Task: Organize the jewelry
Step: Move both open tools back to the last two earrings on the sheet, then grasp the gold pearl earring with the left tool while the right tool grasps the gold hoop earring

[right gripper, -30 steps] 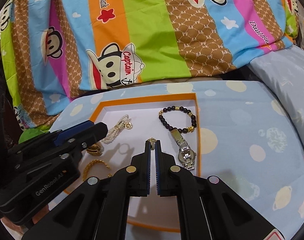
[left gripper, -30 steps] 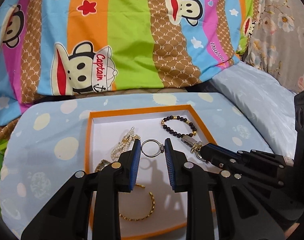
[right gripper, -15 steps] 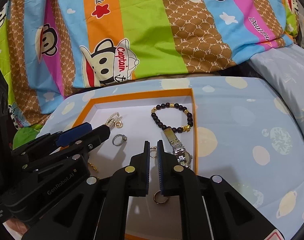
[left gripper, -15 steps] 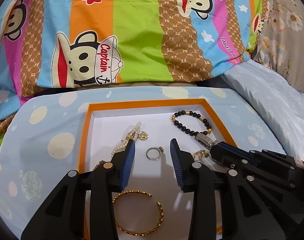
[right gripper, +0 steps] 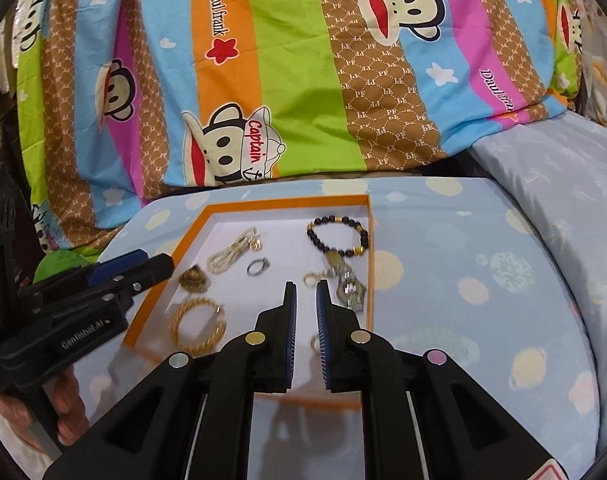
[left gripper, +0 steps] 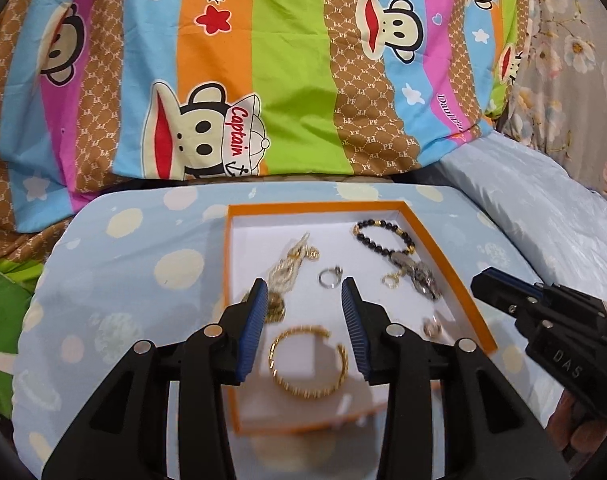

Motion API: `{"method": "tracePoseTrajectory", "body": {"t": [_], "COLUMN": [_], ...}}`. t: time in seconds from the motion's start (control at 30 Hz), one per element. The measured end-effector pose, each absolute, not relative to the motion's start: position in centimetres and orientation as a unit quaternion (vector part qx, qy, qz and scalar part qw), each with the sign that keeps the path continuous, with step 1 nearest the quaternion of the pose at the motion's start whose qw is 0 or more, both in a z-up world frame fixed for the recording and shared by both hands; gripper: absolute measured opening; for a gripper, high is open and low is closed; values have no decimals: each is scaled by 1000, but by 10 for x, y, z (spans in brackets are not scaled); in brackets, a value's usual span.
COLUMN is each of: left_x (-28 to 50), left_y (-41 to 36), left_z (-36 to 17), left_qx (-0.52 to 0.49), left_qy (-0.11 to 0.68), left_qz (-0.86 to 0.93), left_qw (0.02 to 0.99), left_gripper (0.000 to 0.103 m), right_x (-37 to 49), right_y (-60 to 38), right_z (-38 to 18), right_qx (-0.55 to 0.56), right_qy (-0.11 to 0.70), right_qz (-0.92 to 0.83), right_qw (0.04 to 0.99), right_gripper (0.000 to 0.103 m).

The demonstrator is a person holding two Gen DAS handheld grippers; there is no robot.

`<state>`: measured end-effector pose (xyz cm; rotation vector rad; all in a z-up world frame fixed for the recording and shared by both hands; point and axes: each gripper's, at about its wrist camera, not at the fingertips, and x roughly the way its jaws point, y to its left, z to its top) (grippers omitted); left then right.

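An orange-rimmed white tray (left gripper: 315,208) holds the jewelry. A silver ring (left gripper: 329,278) lies flat just beyond my left gripper (left gripper: 303,284), which is open and empty. A gold bangle (left gripper: 307,360) lies below its fingers. My right gripper (right gripper: 306,285) hovers over the tray's right half; its jaws are opening with nothing between them. A small gold hoop (right gripper: 311,278) and a steel watch (right gripper: 349,284) lie just past its tips. A black bead bracelet (right gripper: 337,236) sits at the far right corner, with a pearl strand (right gripper: 231,252) to its left.
The tray rests on a pale blue dotted cushion (right gripper: 463,260). A striped cartoon-monkey blanket (left gripper: 295,80) rises behind it. A gold chain clump (right gripper: 193,278) lies at the tray's left side. A hand (right gripper: 63,408) holds the left gripper (right gripper: 159,264) at the lower left.
The left jaws parted and let the silver ring drop into the tray. The right jaws parted and let go of the gold hoop. Both grippers drew back from the tray.
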<state>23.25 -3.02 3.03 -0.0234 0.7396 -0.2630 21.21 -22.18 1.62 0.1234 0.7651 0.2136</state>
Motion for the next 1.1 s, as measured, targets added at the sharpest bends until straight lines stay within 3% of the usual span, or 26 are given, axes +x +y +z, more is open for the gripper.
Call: {"method": "tracePoseTrajectory", "body": {"t": [0.1,0.17,0.4,0.5,1.1], "left_x": [205,185,123,108,96], "left_y": [-19,-14,-13,-16,-26], "left_z": [27,20,-3,-7,-18], "left_qx": [-14,-12,-13,-13,-4], "left_qy": [367,375,393,394,405], "left_qz": [-135,-141,-155,-156,-153], "left_qw": [920,916,906,906,901], "left_gripper": [37,37,38,45,46], "right_x": [178,155,100,87,92], "right_y": [-223,-224,-224,-218,-206], "right_z": [13,7,-18,-28,-38], "right_qx": [60,60,49,43,26], "right_qy": [375,380,403,416,443], "right_qz": [109,110,108,111,111], "right_qw": [919,917,907,902,889], "right_gripper": [27,29,30,30,29]}}
